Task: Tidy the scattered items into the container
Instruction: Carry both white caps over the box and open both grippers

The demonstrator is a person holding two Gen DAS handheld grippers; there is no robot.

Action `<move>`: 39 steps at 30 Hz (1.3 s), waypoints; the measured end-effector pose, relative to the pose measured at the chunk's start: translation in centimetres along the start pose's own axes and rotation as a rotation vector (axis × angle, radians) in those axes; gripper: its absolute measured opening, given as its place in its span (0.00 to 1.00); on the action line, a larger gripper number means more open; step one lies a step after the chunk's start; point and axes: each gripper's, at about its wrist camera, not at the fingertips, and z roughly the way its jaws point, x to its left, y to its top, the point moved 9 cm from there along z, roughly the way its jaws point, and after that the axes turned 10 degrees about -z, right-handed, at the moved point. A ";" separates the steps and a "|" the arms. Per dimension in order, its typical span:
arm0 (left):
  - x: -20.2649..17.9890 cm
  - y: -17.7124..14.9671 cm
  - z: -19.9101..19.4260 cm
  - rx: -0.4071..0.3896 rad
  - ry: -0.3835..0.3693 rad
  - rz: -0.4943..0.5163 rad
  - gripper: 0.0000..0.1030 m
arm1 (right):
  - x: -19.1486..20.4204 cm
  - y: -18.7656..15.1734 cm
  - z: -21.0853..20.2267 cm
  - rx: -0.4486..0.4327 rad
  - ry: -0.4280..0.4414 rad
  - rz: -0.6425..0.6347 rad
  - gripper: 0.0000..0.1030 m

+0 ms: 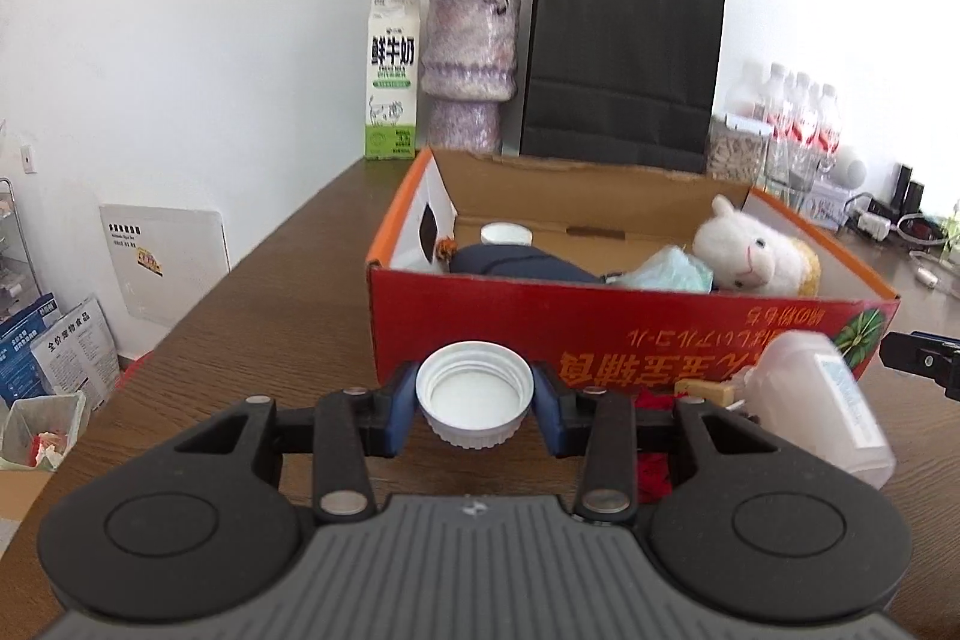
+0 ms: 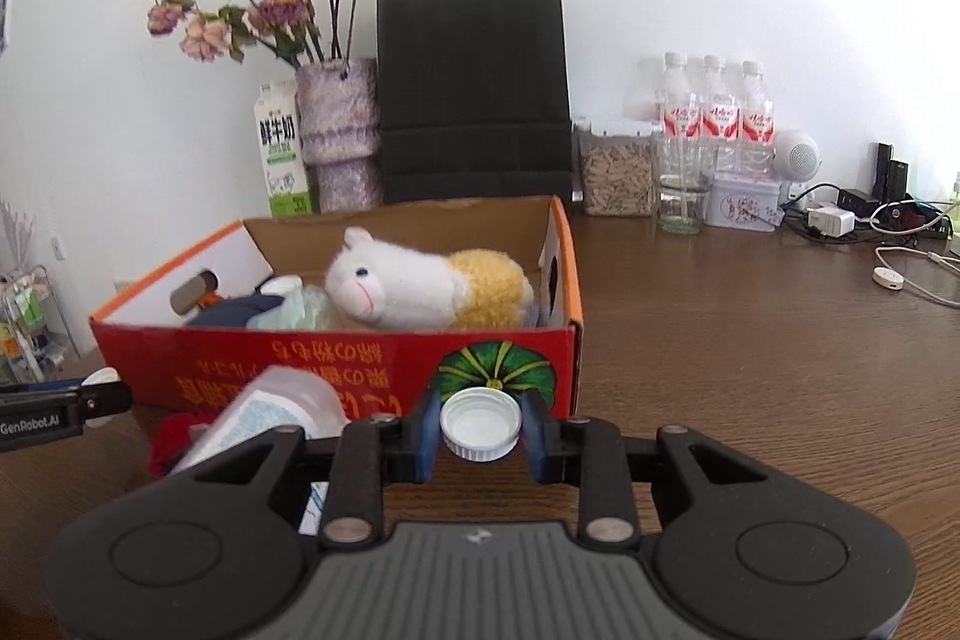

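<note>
A red cardboard box (image 1: 600,334) (image 2: 336,364) stands open on the wooden table; inside lie a plush llama (image 1: 750,250) (image 2: 420,289), a dark blue item (image 1: 522,263), a crumpled pale green thing (image 1: 669,271) and a white lid (image 1: 506,234). My left gripper (image 1: 475,400) is shut on a large white jar lid (image 1: 474,394), held hollow side up just before the box's front wall. My right gripper (image 2: 480,427) is shut on a smaller white cap (image 2: 480,421), near the box's front right corner. A clear plastic bottle (image 1: 822,400) (image 2: 276,412) lies on a red cloth (image 1: 654,460) (image 2: 174,439) between the grippers.
Behind the box stand a milk carton (image 1: 391,79) (image 2: 281,148), a vase of dried roses (image 1: 468,70) (image 2: 339,133) and a black paper bag (image 1: 624,58) (image 2: 474,94). Water bottles (image 2: 714,112), a jar (image 2: 615,172), a glass (image 2: 684,190) and cables (image 2: 900,250) crowd the back right.
</note>
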 end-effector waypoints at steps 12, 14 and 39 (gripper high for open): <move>-3.5 5.3 -2.6 -0.126 -0.067 -0.007 0.40 | 1.5 5.1 -2.2 -0.137 0.017 -0.012 0.27; -4.3 6.1 -2.5 -0.140 -0.077 0.000 0.40 | 2.2 5.9 -1.9 -0.147 0.027 -0.019 0.27; -5.2 9.8 7.7 -0.118 -0.014 -0.054 0.40 | 7.1 12.2 7.8 -0.148 0.045 -0.144 0.27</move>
